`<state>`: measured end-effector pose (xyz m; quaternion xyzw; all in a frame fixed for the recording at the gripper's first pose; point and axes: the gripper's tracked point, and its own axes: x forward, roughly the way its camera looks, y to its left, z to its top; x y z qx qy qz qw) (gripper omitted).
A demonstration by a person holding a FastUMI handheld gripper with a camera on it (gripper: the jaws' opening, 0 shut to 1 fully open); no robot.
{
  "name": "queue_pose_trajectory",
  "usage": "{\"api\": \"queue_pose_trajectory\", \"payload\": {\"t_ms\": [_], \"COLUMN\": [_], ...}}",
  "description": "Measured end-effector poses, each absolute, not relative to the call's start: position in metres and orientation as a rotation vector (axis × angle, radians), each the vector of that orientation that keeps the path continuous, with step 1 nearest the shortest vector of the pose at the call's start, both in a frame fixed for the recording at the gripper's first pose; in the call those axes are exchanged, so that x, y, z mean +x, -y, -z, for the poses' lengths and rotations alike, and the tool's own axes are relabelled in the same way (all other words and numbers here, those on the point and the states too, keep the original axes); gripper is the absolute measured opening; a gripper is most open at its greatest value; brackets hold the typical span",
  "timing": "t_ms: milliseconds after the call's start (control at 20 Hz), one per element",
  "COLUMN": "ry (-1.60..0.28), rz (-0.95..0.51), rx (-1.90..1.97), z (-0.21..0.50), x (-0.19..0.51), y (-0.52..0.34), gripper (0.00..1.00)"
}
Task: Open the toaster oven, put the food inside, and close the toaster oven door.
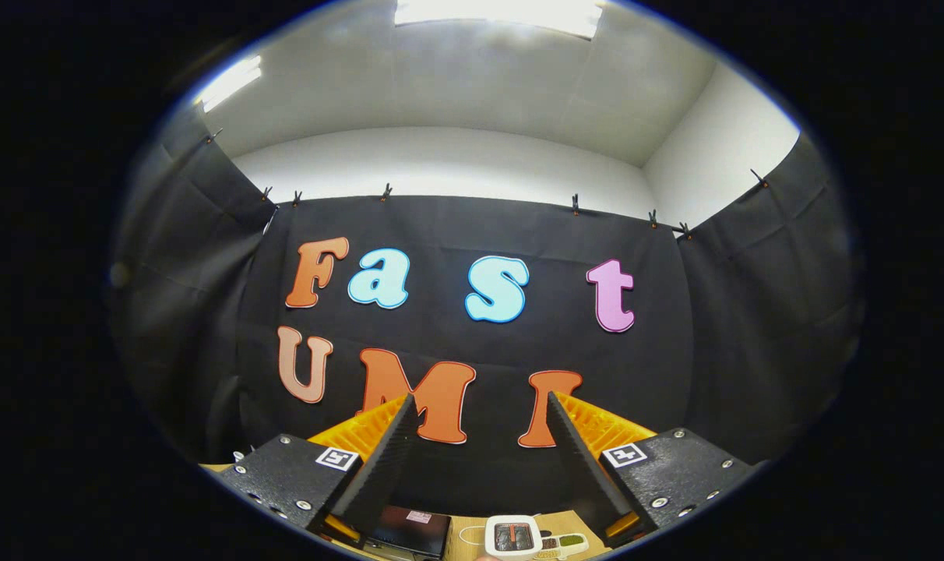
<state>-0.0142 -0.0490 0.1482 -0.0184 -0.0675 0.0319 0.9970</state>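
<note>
My gripper (480,396) is held high and points at the black cloth wall of the booth. Its two fingers (378,467) stand wide apart, so it is open with nothing between them. Far below, between the bases of the fingers, a strip of light wooden tabletop (464,538) shows. On it lies a dark, flat-topped box (410,530) with a small pale label. I cannot tell what that box is.
A small white device with a dark window (513,538) sits on the tabletop beside the dark box, with a smaller pale gadget with a green patch (563,543) to its right. Black cloth hangs on three sides, with white wall and ceiling lights above.
</note>
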Motion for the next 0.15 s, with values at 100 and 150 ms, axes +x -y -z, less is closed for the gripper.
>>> {"api": "queue_pose_trajectory", "payload": {"t_ms": [100, 150], "ry": [0.130, 0.123], "rz": [-0.065, -0.066], "rx": [-0.043, -0.043], "z": [-0.1459, -0.1441], "x": [-0.0130, -0.0122], "y": [0.0496, 0.0492], "gripper": [0.98, 0.98]}}
